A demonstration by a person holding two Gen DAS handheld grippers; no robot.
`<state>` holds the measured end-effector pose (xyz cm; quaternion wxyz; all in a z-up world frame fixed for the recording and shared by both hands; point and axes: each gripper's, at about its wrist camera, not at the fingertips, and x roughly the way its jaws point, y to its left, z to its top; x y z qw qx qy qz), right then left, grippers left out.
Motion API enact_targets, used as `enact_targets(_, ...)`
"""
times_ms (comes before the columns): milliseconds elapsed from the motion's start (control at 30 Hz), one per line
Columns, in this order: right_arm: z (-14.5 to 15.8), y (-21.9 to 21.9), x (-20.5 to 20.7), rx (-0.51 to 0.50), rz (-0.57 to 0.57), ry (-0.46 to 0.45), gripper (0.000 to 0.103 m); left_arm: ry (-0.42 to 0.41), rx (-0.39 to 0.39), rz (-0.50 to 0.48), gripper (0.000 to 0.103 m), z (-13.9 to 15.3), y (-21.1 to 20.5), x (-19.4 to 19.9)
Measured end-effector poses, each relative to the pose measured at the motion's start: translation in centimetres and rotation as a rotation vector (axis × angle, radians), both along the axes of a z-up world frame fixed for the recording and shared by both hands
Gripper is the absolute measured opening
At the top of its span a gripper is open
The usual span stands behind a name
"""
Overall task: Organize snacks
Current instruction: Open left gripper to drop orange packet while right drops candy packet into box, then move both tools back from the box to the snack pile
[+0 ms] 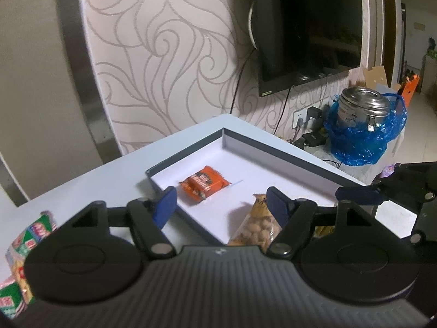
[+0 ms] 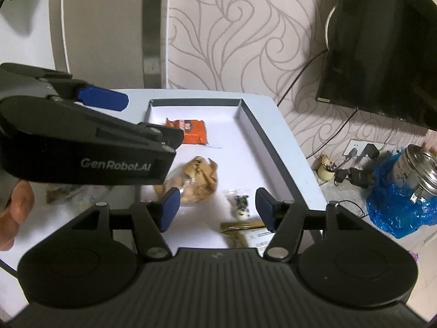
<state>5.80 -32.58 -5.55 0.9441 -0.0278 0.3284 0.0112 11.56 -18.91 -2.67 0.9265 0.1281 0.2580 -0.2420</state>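
- A shallow dark-rimmed tray (image 2: 250, 114) with a white floor is being used as the landmark; it is lying on a pale table (image 1: 109, 175).
- An orange snack packet (image 2: 191, 131) is lying flat toward the tray's far end; a clear bag of round tan snacks (image 2: 196, 180) is lying mid-tray, crumpled at its top.
- A small clear packet (image 2: 240, 201) and a gold wrapper (image 2: 240, 228) are lying at the tray's near end.
- The right gripper (image 2: 218, 207) is being held wide open above the small packet, gripping nothing.
- The left gripper (image 1: 221, 205) is also being held open and empty, its right finger just beside the tan bag.
- Green-and-red packets (image 1: 24, 243) are lying outside the tray, on the table.
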Motion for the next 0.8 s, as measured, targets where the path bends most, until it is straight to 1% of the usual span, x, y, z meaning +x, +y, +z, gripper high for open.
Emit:
enact_targets(200,0.6,1.7,-1.3,0.018,0.007,-0.022,0.068,-0.001,-0.008,0.043,0.074,-0.1,3.0,-1.2)
enact_targets(367,0.9,3.5,-2.0,0.031,0.035,-0.03,0.068,0.011,0.007,0.086,0.074,-0.6,5.7,-1.8)
enact_targets(467,1.0,5.0,-2.4,0.037,0.061,-0.034,0.068,0.009,0.003,0.111,0.074,-1.0,7.6,-2.5)
enact_targets(600,1.0,7.0,-2.7,0.04,0.105,-0.039,0.068,0.026,0.004,0.142,0.074,-2.0,10.4,-3.2)
enact_targets(733,0.6,9.2,-3.0,0.025,0.182,-0.035,0.068,0.045,0.016,0.172,0.074,-2.8,12.3,-3.5)
enact_targets(800,0.2,10.5,-2.9,0.016,0.219,-0.023,0.068,0.041,0.027,0.184,0.073,-3.0,13.0,-3.6)
